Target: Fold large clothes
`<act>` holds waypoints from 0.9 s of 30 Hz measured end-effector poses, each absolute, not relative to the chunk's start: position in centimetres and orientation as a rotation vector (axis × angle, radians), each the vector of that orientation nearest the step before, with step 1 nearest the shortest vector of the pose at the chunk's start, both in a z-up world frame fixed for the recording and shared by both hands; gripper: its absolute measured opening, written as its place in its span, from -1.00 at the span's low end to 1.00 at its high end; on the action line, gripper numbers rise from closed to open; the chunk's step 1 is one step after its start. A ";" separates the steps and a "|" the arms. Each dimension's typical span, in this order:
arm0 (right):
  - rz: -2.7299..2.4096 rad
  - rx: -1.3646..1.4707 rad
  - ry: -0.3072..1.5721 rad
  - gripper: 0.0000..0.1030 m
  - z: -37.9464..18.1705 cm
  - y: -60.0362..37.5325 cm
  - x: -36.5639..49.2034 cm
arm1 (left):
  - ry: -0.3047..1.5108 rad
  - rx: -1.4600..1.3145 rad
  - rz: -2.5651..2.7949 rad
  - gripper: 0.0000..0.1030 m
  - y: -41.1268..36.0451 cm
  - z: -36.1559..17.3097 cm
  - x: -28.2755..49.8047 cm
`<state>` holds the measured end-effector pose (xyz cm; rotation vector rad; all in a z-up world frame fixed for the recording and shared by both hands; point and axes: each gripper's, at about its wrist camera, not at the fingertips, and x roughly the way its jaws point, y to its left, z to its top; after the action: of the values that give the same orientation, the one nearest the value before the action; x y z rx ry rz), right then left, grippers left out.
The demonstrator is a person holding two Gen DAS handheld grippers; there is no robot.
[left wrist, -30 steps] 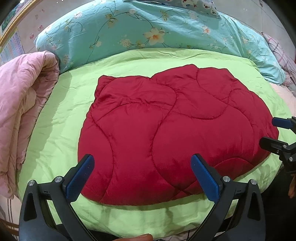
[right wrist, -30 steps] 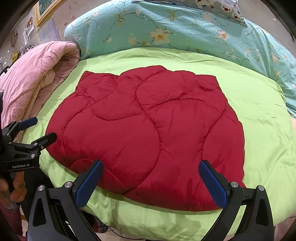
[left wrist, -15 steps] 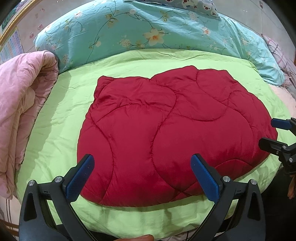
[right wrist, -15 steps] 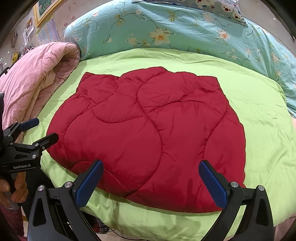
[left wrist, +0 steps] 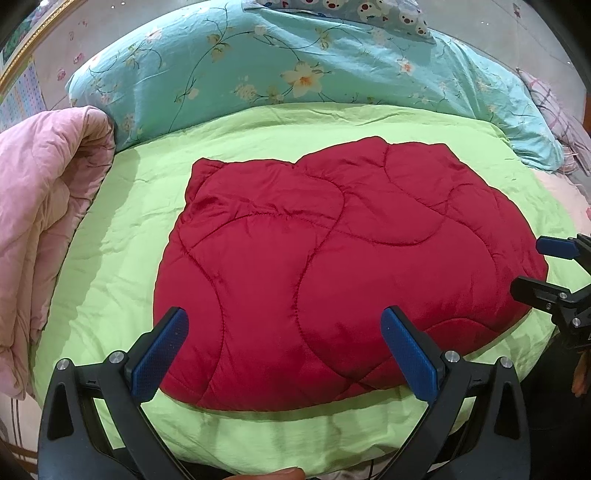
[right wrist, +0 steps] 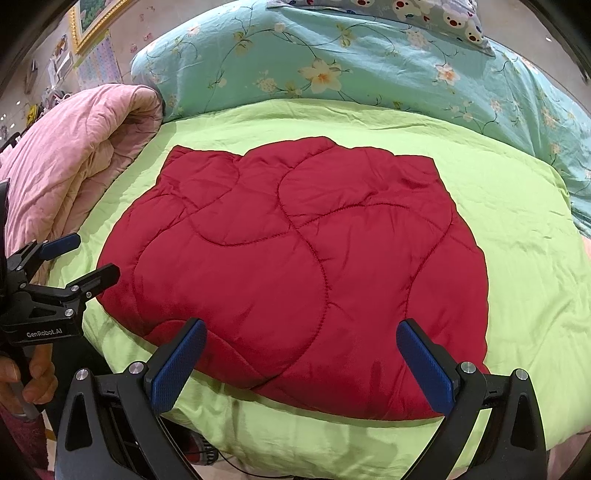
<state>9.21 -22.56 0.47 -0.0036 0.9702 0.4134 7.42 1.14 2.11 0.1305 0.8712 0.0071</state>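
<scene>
1. Red quilted garment (left wrist: 332, 273) lies flat in the middle of the green bedcover (left wrist: 110, 258), already a compact, roughly square bundle; its near edge sits close to the bed's 6 o'clock side.
2. Pink quilt (left wrist: 40, 229), folded thick, lies along the bed at 9 o'clock, apart from the garment and, I judge, out of the way.
3. Left gripper (left wrist: 284, 354) hovers above the near edge with its jaws spread wide and nothing between them; its blue pads (left wrist: 159, 358) sit over the garment's near left part.
4. Right gripper (right wrist: 301, 363) hovers likewise at the near edge, jaws wide apart and empty, more toward the garment's right half.
5. Blue floral bedding (left wrist: 295, 74) is heaped from 11 to 2 o'clock beyond the garment, with a bear-print pillow (left wrist: 369, 14) on top; neither touches it.
6. Step in hand, as I judge it: between folds, or the folding is near its end, since neither gripper grips cloth.
7. If another fold is wanted, each gripper should drop to a near corner, pinch through the puffy layers, and carry the edge toward 12 o'clock.
8. Risk: the slick padded fabric may slip or spring open.
</scene>
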 end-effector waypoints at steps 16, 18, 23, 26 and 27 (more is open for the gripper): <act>0.413 -0.003 0.975 1.00 0.5 -22.6 9.1 | 0.866 0.128 0.002 1.00 0.7 2.4 7.3; 0.411 -0.004 0.976 1.00 0.5 -22.6 9.1 | 0.866 0.128 0.002 1.00 0.7 2.4 7.3; 0.410 -0.002 0.974 1.00 0.5 -22.6 9.0 | 0.866 0.127 0.002 1.00 0.7 2.4 7.3; 0.410 -0.002 0.974 1.00 0.5 -22.6 9.0 | 0.866 0.127 0.002 1.00 0.7 2.4 7.3; 0.411 -0.003 0.975 1.00 0.5 -22.6 9.0 | 0.867 0.127 0.001 1.00 0.7 2.4 7.3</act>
<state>9.03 -22.57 0.49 -0.0026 0.9746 0.4109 7.28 0.73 2.42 0.1274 0.8665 0.0009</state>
